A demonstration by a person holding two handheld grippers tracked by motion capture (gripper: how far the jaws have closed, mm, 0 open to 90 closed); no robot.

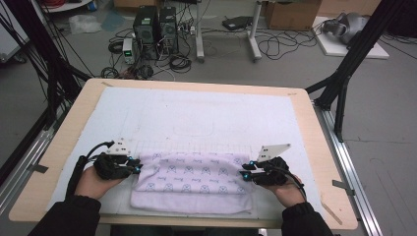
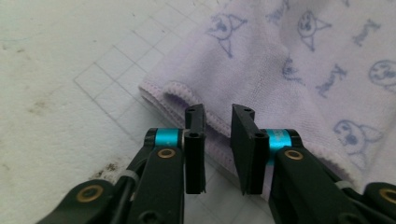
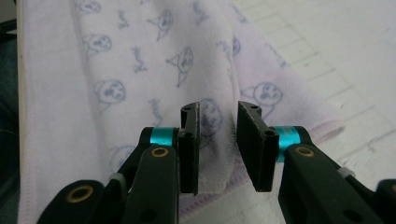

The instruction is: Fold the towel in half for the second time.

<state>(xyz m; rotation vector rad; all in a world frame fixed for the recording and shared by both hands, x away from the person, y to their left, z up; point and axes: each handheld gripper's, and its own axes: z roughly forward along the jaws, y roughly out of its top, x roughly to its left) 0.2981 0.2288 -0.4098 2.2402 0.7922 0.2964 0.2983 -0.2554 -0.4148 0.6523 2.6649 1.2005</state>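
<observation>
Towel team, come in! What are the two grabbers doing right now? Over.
Left gripper and right gripper: jaws open, one at each end of the folded towel. Towel flat on white mat. Nothing in the way.

Lab: PC towers (image 1: 156, 28), floor cables (image 1: 275, 45), black rig frame (image 1: 351, 59).

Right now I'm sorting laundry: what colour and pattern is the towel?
Pale lilac towel printed with small blue cartoon faces; clearest in the left gripper view.

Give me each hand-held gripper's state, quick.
Left hand-held gripper: open, jaws straddling the hem of the lilac towel, not pinching it.
Right hand-held gripper: open over the towel's folded edge, nothing held.
</observation>
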